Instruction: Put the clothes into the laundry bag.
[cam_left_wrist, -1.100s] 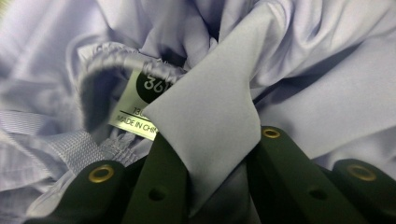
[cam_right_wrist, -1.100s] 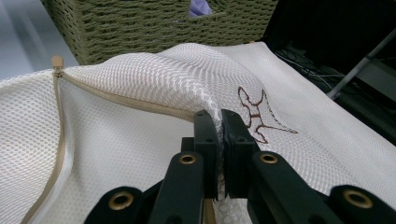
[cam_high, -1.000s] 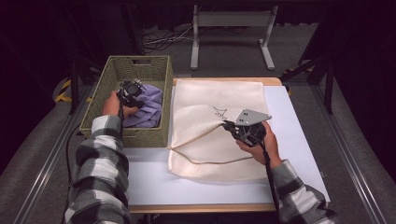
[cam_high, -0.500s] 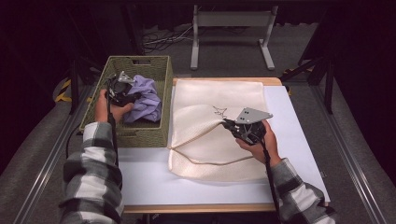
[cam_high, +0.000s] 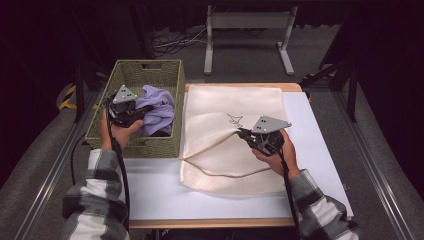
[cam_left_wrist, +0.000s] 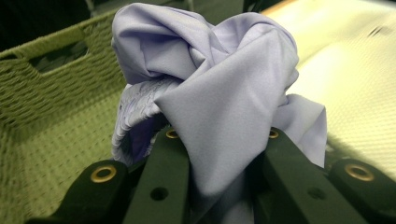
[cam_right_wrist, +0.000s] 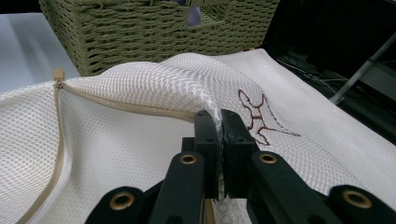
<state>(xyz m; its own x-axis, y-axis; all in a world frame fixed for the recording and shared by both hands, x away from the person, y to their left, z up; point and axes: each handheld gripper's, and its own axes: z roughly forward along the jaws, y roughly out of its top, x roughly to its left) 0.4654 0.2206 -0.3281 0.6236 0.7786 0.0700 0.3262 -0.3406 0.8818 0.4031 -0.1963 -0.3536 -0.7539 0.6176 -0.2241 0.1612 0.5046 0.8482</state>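
Dark room, metal stand behind; white-topped counter (cam_high: 320, 130) carries the mesh laundry bag (cam_high: 227, 137), with the woven basket (cam_high: 131, 75) touching the bag's left edge.

High view: left hand-held gripper (cam_high: 131, 114) is over the basket, clamped on the lilac garment (cam_high: 159, 107). Bag mouth lies to the garment's right, slit running toward the counter's near edge. Right hand-held gripper (cam_high: 246, 134) pinches the bag's upper layer.

Left gripper view: garment (cam_left_wrist: 219, 98) bunched between the closed jaws, bag beyond to the right.

Right gripper view: jaws shut on mesh (cam_right_wrist: 154, 84), lifting the zipper edge (cam_right_wrist: 59, 74); basket (cam_right_wrist: 154, 28) beyond the bag.
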